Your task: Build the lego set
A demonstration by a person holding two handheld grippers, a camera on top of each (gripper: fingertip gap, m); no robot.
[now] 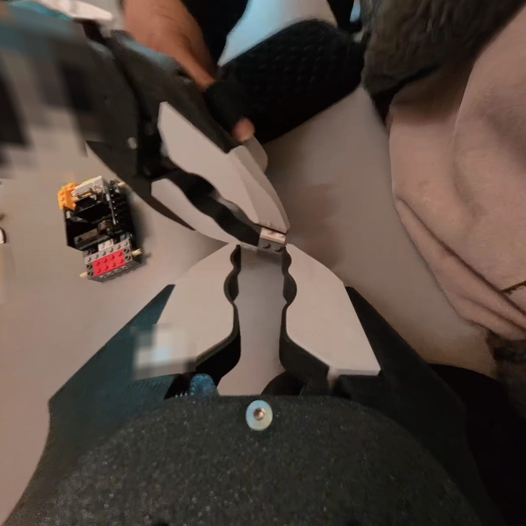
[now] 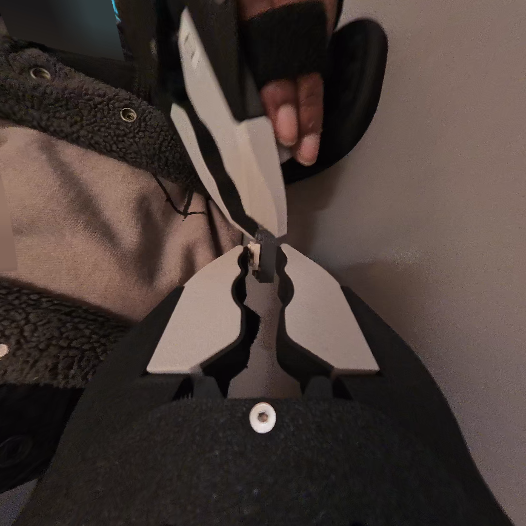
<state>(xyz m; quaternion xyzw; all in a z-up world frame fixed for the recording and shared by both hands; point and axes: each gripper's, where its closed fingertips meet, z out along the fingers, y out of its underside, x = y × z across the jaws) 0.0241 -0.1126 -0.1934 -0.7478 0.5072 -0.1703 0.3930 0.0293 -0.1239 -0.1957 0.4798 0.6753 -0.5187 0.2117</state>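
Note:
A small dark grey studded plate sits between the tips of my left gripper, which is shut on its ends. A light grey piece lies on top of it. My right gripper reaches in from the upper left and pinches these two together. In the right wrist view, the dark plate and the small light piece stand between the tips of my right gripper. My left gripper comes down from above and grips the plate's top end. Both are held above the table.
A partly built model, black and grey with a red brick and an orange part, sits on the grey table at left. A person's beige garment and dark fleece jacket are close by. A black chair part is behind. The grippers are tip to tip, or close to it. Left tips and right tips are each some 15 centimetres from the partly built model.

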